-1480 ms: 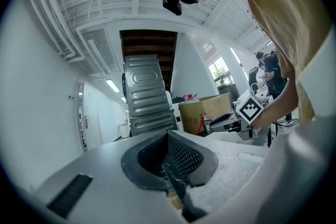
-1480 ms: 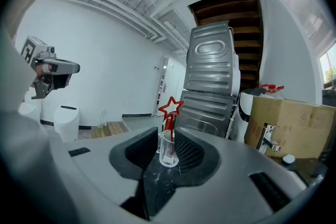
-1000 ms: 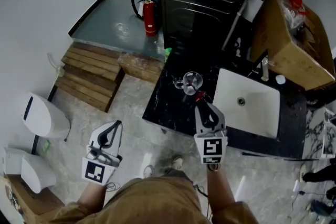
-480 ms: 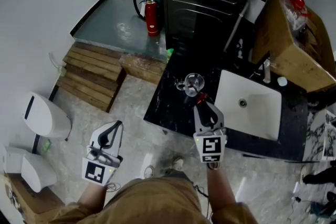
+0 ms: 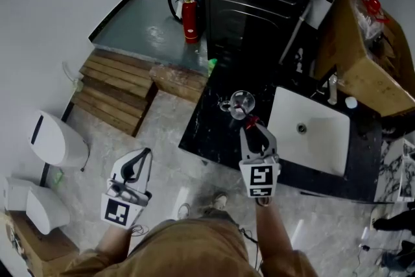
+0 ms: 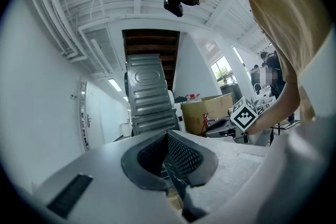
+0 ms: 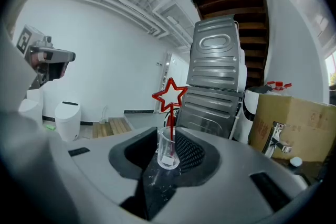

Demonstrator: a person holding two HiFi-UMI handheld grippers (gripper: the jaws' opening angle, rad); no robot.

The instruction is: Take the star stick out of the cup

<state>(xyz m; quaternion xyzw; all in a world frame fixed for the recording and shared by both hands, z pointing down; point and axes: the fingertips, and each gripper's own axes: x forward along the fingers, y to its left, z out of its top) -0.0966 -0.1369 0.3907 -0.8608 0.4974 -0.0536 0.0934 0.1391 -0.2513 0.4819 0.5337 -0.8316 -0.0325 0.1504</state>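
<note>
From the head view, we hold the left tool [image 5: 141, 156] out over the floor, well apart from the black marbled surface [image 5: 206, 133]. Its cube [image 5: 118, 212] carries a black-and-white square marker. The right tool [image 5: 253, 128] reaches over the surface's near edge, and its cube [image 5: 260, 180] shows a marker of the same kind. Just past its tips stands the clear cup [image 5: 241, 101], upright beside the white sink [image 5: 311, 133]. The red star stick [image 5: 248, 119] leans out of the cup toward the tool. A red fire extinguisher [image 5: 190, 19] stands on the floor farther back, and a cardboard box [image 5: 363, 61] sits beyond the sink.

In the left gripper view, the left tool [image 6: 167, 160] is released: its jaws stand apart with nothing between them. Only the surface's edge shows through the gap.

In the right gripper view, the right tool [image 7: 165, 153] is released too. Its jaws are wide and have just eased in slightly. The cup [image 7: 168, 145] appears in the gap between them, and neither pad presses on it. The star stick [image 7: 170, 96] stands inside the cup with its star rising above the rim. The print on the cardboard box [image 7: 294, 123] is too small for us to read.
</note>
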